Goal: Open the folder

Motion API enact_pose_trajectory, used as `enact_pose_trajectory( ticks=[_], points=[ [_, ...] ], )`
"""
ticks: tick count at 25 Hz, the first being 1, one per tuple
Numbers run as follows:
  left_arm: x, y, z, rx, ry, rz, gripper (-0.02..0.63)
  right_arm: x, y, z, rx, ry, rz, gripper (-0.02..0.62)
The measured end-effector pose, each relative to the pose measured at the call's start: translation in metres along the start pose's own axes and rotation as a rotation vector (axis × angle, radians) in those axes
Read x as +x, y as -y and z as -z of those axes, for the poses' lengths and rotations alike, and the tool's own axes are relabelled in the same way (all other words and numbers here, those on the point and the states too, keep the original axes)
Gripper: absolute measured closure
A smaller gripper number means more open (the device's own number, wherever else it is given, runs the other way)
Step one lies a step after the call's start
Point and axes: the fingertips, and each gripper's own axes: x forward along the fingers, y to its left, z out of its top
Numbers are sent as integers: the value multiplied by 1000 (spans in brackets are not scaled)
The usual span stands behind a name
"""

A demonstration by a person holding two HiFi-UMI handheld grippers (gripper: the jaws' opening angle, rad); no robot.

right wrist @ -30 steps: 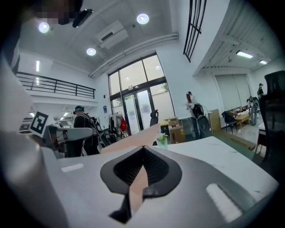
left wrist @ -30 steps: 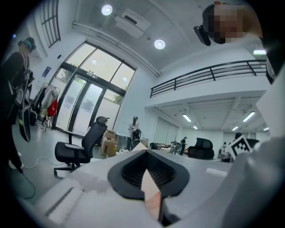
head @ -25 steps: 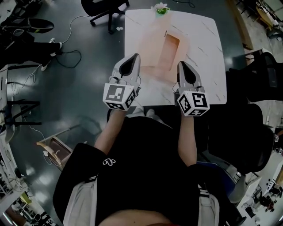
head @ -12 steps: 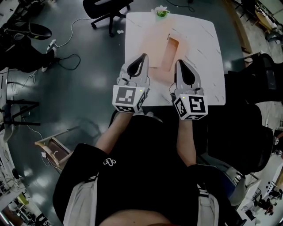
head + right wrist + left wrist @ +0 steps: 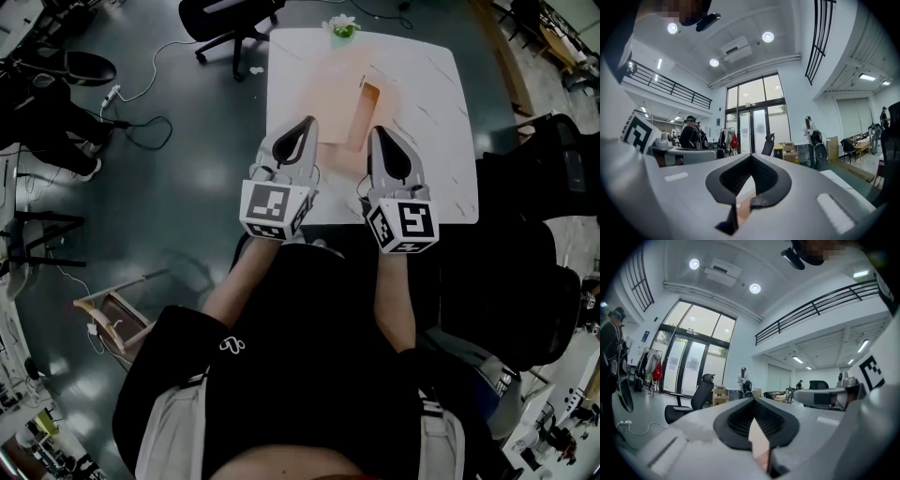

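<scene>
On the white table, pale orange folder, one leaf raised, left tongs and right tongs pinching its leaves

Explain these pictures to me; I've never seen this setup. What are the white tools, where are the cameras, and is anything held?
There is no robot: a person holds a two-jaw gripper in each hand. The head view comes from a camera on the person's head, looking down at a white table. The other two views come from cameras riding on the left gripper and the right gripper, looking along their jaws into the room. At the table's far edge stands a small green plant; over its middle is a peach folder. Both grippers are shut on the folder's near side: each gripper view shows a peach sheet pinched between the jaws.
</scene>
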Motion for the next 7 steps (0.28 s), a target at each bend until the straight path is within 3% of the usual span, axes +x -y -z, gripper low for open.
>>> enact_pose_trajectory(
  ticks=[7],
  points=[
    [0, -7, 3, -11, -5, 3, 606, 9, -5, -2, -5, 0, -18, 597]
  ],
)
